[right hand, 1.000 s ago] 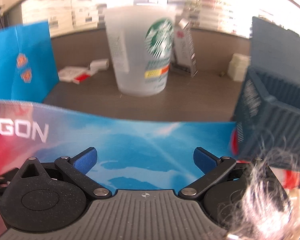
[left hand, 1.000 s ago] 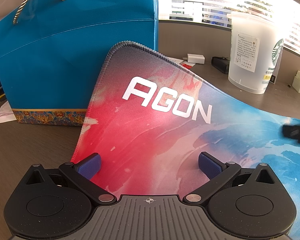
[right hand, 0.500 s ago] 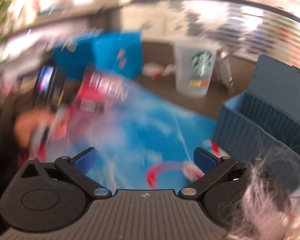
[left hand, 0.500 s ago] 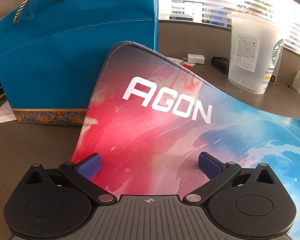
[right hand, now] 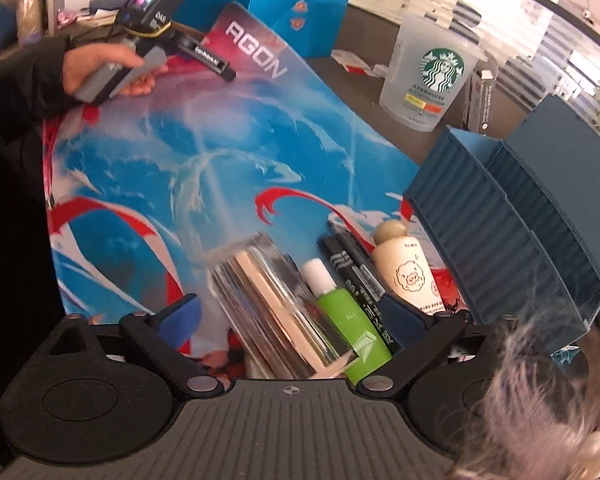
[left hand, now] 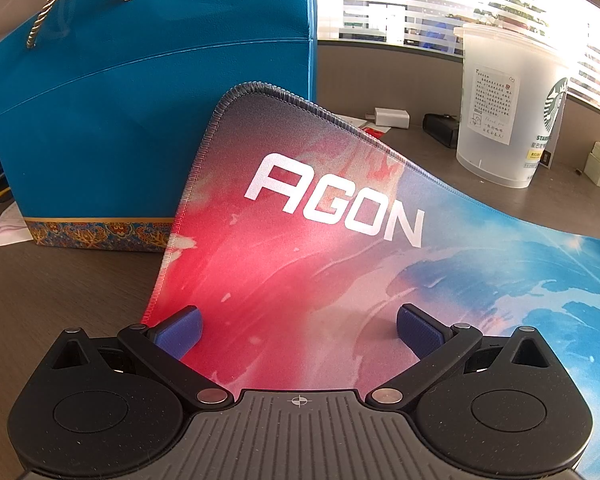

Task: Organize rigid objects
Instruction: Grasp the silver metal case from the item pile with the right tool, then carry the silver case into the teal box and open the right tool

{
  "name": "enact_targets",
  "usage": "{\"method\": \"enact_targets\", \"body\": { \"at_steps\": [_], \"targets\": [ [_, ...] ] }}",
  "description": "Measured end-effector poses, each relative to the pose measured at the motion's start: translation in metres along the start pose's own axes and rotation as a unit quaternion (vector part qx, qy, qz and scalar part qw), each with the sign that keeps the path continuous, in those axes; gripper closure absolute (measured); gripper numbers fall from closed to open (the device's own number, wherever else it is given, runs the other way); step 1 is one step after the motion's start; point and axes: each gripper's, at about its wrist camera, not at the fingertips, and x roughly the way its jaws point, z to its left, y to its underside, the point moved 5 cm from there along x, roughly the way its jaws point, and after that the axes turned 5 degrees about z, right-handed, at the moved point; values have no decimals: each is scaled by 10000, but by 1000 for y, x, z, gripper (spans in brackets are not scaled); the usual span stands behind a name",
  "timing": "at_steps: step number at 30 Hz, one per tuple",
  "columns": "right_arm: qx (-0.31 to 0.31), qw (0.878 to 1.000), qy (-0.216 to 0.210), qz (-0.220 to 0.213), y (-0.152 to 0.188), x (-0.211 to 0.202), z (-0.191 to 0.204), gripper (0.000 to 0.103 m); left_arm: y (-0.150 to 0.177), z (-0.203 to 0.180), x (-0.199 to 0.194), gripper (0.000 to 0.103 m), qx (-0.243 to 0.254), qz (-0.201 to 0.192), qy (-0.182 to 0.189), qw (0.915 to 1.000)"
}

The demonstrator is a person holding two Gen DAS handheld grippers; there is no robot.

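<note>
In the right wrist view, several items lie on the red-and-blue AGON mat (right hand: pixel 204 152): a clear flat box (right hand: pixel 276 300), a green tube with white cap (right hand: pixel 344 316), two black pens (right hand: pixel 356 268) and a cream bottle with a sheep print (right hand: pixel 408 272). A blue ribbed organizer box (right hand: pixel 508 224) stands to their right. My right gripper (right hand: pixel 292 316) is open, raised over these items. My left gripper (left hand: pixel 298 330) is open and empty, low over the mat's red corner (left hand: pixel 284 256). It shows in the right view (right hand: pixel 204 56), held in a hand.
A blue gift bag (left hand: pixel 148 112) stands behind the mat's curled-up corner. A Starbucks plastic cup (left hand: pixel 508 104) stands at the back right, also in the right view (right hand: pixel 432 72). A white charger (left hand: pixel 392 117) and a black item (left hand: pixel 440 128) lie behind. Grey fur (right hand: pixel 540 400) covers the lower right.
My right gripper has risen and tilted down, from facing the cup to looking down on the mat's items. The left gripper has not moved.
</note>
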Motion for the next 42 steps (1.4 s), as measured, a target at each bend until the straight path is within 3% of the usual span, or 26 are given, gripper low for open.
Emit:
{"method": "enact_targets", "body": {
  "at_steps": [1,3,10,13,22,31,42],
  "targets": [
    [29,10000,-94,12,1,2,-3,29,0,0,0,0,0,0,0,10000],
    [105,9993,-358,104,5,6,-8,41,0,0,0,0,0,0,1,10000],
    [-134,9980,-617,78,8,4,-16,53,0,0,0,0,2,0,1,10000],
    [-250,9979,-592,60,6,4,-17,63,0,0,0,0,2,0,2,10000],
    [-440,9987,-214,-140,-6,10,-7,68,0,-1,-1,0,-10,0,-7,10000],
    [-1,9992,177,-360,-21,4,-21,69,0,-1,-1,0,-9,0,-5,10000],
    [-26,9984,327,-461,-44,-18,-32,69,0,-1,-1,0,-7,0,-5,10000]
  ]
}}
